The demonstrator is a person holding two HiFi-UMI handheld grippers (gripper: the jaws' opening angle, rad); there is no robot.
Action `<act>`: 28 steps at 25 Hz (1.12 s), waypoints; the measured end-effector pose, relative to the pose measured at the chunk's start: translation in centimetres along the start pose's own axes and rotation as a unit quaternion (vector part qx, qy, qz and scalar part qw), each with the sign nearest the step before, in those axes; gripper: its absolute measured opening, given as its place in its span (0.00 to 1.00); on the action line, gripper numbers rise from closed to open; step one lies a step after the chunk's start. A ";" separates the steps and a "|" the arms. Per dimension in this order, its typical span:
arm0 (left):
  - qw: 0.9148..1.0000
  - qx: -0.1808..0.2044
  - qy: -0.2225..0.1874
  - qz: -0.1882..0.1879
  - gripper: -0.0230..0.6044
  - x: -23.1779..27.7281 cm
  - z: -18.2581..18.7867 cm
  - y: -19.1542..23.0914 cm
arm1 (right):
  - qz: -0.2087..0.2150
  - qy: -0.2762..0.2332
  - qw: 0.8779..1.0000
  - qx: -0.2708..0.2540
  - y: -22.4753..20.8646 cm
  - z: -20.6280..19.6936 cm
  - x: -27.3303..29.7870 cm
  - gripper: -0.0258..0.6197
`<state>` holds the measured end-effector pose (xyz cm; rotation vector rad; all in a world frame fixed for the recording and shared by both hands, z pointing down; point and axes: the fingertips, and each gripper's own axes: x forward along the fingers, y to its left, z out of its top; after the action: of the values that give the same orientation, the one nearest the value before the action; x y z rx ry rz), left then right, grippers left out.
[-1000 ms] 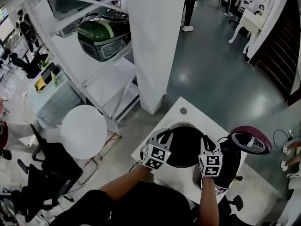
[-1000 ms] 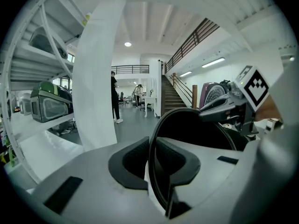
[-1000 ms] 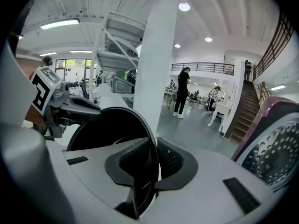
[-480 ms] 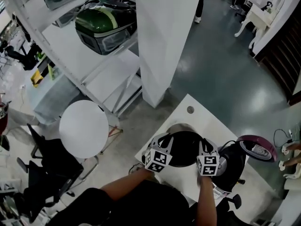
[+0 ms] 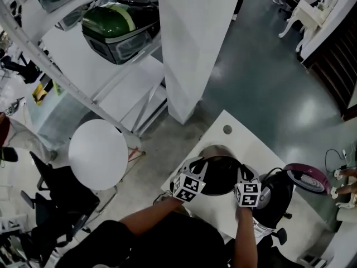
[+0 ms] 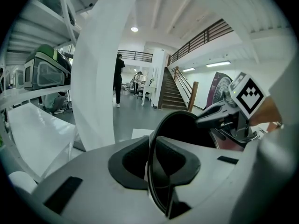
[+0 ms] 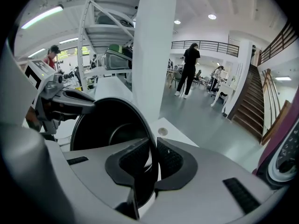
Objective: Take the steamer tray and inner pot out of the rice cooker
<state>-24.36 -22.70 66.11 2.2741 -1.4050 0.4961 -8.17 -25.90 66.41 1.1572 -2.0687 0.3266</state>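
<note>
While L gripper & R gripper fingers clamp its rim, inner pot sank.

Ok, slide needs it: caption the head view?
The inner pot, rim clamped by left gripper and right gripper, over the table beside the open rice cooker.

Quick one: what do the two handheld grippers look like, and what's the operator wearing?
Both the left gripper and right gripper: light grey moulded bodies, black ribbed pads. Each carries a marker cube with black-and-white squares. Operator wears a dark top, forearms bare.
</note>
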 end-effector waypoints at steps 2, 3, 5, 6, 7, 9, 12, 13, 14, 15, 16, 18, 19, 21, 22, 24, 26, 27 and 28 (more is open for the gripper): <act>1.000 -0.004 0.004 -0.006 0.11 0.3 -0.1 0.0 | -0.002 0.006 1.000 0.003 -0.2 -0.1 0.3 0.11; 1.000 -0.006 0.005 -0.008 0.11 0.5 -0.2 0.1 | -0.002 0.008 1.000 0.003 -0.3 -0.2 0.5 0.11; 1.000 -0.013 0.009 -0.009 0.11 0.9 -0.4 0.0 | -0.001 0.015 1.000 0.004 -0.6 -0.4 0.9 0.11; 1.000 -0.016 0.011 -0.011 0.11 1.1 -0.5 0.0 | 0.000 0.018 1.000 0.004 -0.7 -0.5 1.0 0.11; 1.000 -0.020 0.015 -0.012 0.11 1.3 -0.6 0.0 | 0.002 0.023 1.000 0.005 -0.8 -0.6 1.2 0.11; 0.999 -0.030 0.026 -0.018 0.11 1.6 -1.0 0.1 | 0.005 0.033 0.999 0.005 -0.8 -1.0 1.7 0.11; 0.998 -0.052 0.040 -0.022 0.11 2.1 -1.5 0.4 | 0.012 0.046 0.999 0.006 -0.8 -1.5 2.6 0.11; 0.997 -0.059 0.042 -0.023 0.11 2.2 -1.6 0.5 | 0.013 0.049 0.999 0.008 -0.9 -1.6 2.9 0.11; 0.997 -0.064 0.045 -0.025 0.11 2.4 -1.8 0.5 | 0.014 0.051 0.999 0.009 -0.9 -1.7 3.1 0.11; 0.996 -0.067 0.046 -0.026 0.11 2.6 -1.8 0.6 | 0.015 0.053 0.998 0.011 -1.0 -1.7 3.4 0.11; 0.996 -0.070 0.047 -0.028 0.11 2.8 -1.8 0.7 | 0.015 0.055 0.998 0.011 -1.1 -1.7 3.6 0.11; 0.996 -0.072 0.049 -0.030 0.11 3.2 -1.7 1.0 | 0.016 0.058 0.998 0.012 -1.3 -1.7 4.1 0.11; 0.996 -0.072 0.050 -0.030 0.11 3.4 -1.7 1.1 | 0.016 0.059 0.998 0.012 -1.3 -1.7 4.3 0.11; 0.995 -0.072 0.054 -0.031 0.11 3.9 -1.7 1.4 | 0.019 0.062 0.998 0.012 -1.5 -1.9 4.9 0.11; 0.995 -0.073 0.056 -0.031 0.11 4.1 -1.7 1.5 | 0.020 0.063 0.998 0.011 -1.7 -2.0 5.2 0.11; 0.995 -0.074 0.057 -0.031 0.10 4.7 -1.8 1.6 | 0.023 0.067 0.997 0.008 -1.9 -2.3 5.8 0.11; 0.995 -0.072 0.059 -0.031 0.10 5.2 -1.9 1.7 | 0.026 0.070 0.997 0.005 -2.0 -2.4 6.2 0.11; 0.995 -0.071 0.061 -0.031 0.10 5.5 -1.9 1.7 | 0.028 0.072 0.997 0.004 -2.1 -2.6 6.4 0.11; 0.995 -0.071 0.064 -0.031 0.10 5.7 -2.0 1.8 | 0.029 0.074 0.997 0.004 -2.1 -2.7 6.6 0.11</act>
<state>-23.73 -26.66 71.01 2.1264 -1.2621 0.4953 -7.33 -29.81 72.75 1.0471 -1.9746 0.4364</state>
